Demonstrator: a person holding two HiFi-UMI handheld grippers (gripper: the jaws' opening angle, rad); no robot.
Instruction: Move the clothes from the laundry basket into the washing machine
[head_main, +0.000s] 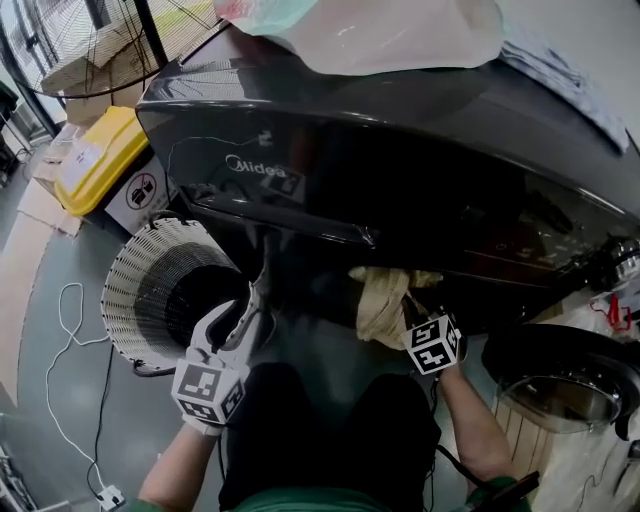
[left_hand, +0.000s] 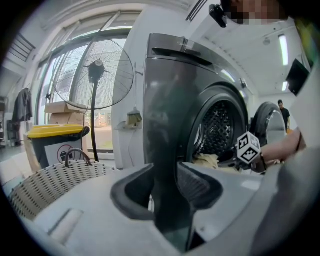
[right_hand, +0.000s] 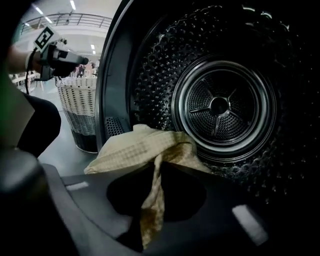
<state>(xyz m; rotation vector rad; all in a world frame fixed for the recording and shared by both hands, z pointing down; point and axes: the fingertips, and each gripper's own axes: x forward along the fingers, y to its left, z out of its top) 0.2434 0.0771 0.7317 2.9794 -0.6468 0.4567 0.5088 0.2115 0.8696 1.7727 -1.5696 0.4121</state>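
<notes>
A beige checked cloth (head_main: 381, 300) hangs over the lip of the dark grey washing machine's (head_main: 400, 150) opening. My right gripper (head_main: 405, 320) is at that opening, shut on the cloth (right_hand: 150, 150). A strip of it runs down between the jaws of the right gripper (right_hand: 152, 200), with the steel drum (right_hand: 220, 105) behind. My left gripper (head_main: 245, 305) is held in front of the machine, beside the white wicker laundry basket (head_main: 135, 275). Its jaws stand a little apart, and through the gap of the left gripper (left_hand: 165, 195) only the machine's dark corner shows.
The round door (head_main: 560, 385) hangs open at the right. A yellow-lidded bin (head_main: 100, 160) stands behind the basket (left_hand: 45, 182), and a standing fan (left_hand: 95, 75) is farther back. A pale plastic bag (head_main: 380, 35) lies on top of the machine. A white cable (head_main: 70, 320) runs across the floor.
</notes>
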